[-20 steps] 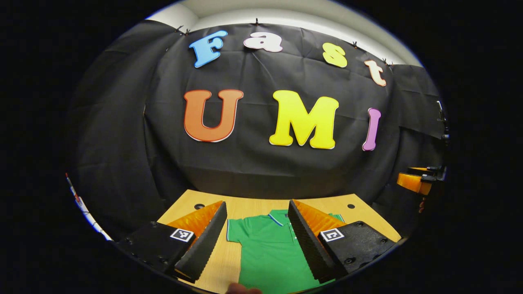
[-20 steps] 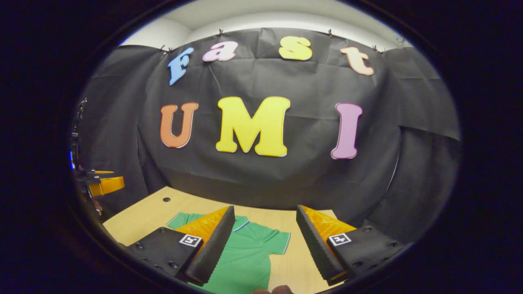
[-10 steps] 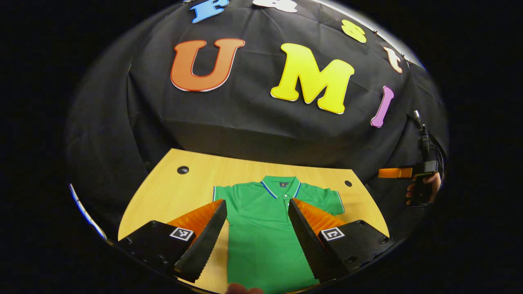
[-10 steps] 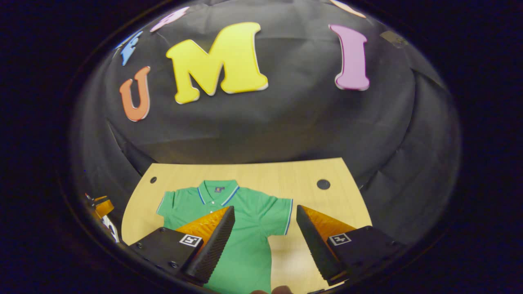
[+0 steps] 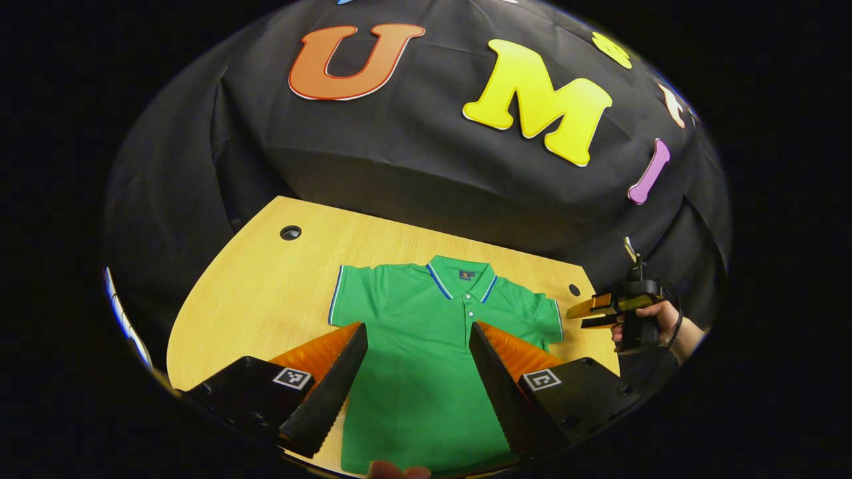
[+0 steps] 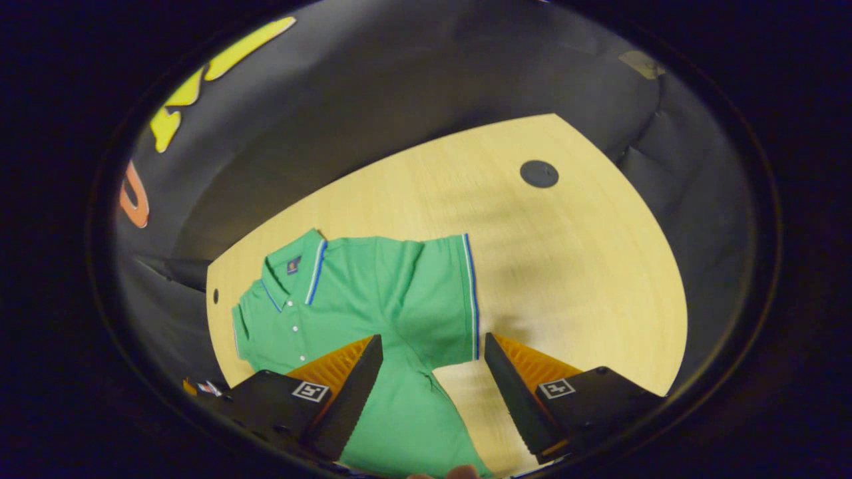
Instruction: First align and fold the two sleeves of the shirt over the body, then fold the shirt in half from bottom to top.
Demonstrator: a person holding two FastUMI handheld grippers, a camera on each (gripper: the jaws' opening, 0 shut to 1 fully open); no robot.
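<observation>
The green polo shirt (image 5: 426, 346) lies flat and face up on the worktop (image 5: 266, 293), its long axis running from the near edge toward the black cloth wall (image 5: 399, 166), collar at the far end and hem nearest the grippers. Both short sleeves are spread out to the sides, unfolded. The worktop is pale wood with a round cable hole (image 5: 290, 232) near each far corner, and black cloth hangs behind and around it. In the left gripper view, the left gripper (image 5: 416, 392) hangs above the shirt's body, fingers spread wide, holding nothing. In the right gripper view, the right gripper (image 6: 432, 399) hangs over the shirt's sleeve (image 6: 442, 299), fingers spread wide and empty. Off to the side, the left gripper view shows a hand (image 5: 649, 326) holding that right gripper.
</observation>
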